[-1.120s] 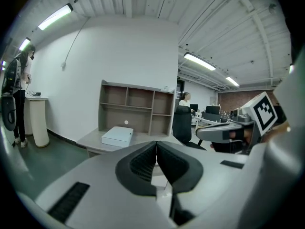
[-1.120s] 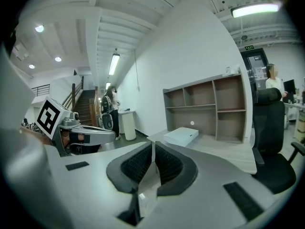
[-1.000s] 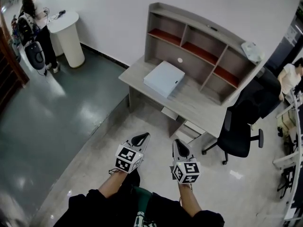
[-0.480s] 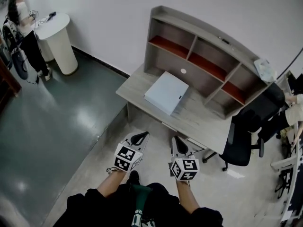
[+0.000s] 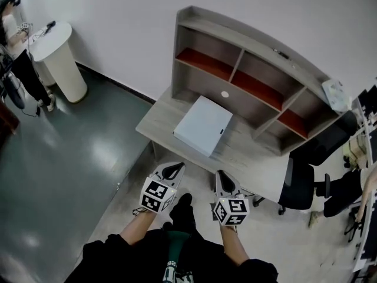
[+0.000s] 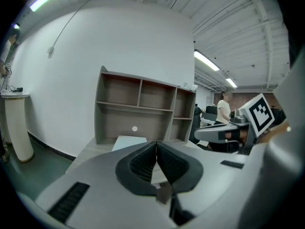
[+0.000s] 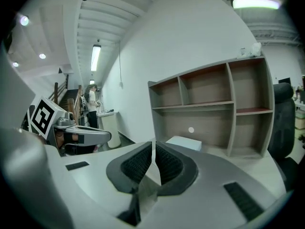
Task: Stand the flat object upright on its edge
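Note:
A flat white box (image 5: pixel 203 125) lies on the grey desk (image 5: pixel 159 114), in front of the shelf unit (image 5: pixel 247 75). It also shows in the left gripper view as a pale slab (image 6: pixel 129 142) and in the right gripper view as the same box (image 7: pixel 184 142). Both grippers hang over the floor, short of the desk's front edge. My left gripper (image 5: pixel 174 170) is shut with nothing between its pads. My right gripper (image 5: pixel 224 183) is shut and empty too. In the gripper views the left gripper (image 6: pixel 156 146) and the right gripper (image 7: pixel 153 148) point at the desk.
A black office chair (image 5: pixel 303 181) stands at the desk's right end. A white round pedestal (image 5: pixel 57 61) and a person (image 5: pixel 17 58) are at the far left by the wall. Another person's leg (image 5: pixel 341 190) shows at the right edge. A dark green floor strip (image 5: pixel 53 158) runs on the left.
The view has closed in on the desk, which now sits nearer and more central. The chair and the seated person have slid toward the right edge. Both grippers stay shut, side by side.

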The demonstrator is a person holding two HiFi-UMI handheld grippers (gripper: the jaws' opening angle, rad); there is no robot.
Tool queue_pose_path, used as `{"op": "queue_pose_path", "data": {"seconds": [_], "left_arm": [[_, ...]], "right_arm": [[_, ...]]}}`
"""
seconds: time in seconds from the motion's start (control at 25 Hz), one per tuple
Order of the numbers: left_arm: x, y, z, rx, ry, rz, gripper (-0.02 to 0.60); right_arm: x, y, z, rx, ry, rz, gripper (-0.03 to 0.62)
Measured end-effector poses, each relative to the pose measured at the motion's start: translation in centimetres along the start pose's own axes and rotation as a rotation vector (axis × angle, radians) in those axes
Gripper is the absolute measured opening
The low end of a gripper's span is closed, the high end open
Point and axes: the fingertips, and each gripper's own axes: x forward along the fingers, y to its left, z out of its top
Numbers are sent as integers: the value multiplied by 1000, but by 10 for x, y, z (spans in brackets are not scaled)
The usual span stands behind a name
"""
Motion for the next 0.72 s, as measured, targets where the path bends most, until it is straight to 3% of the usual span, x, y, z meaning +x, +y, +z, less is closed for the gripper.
{"op": "queue_pose_path", "data": {"seconds": [0.48,0.72], "left_arm": [[138,62,64,55,29,-50,12],[187,75,72,49,52,-70,12]], "right_arm": [[110,-97,57,55,-28,-42,37],[140,-133,61,75,-10,-53,37]]}}
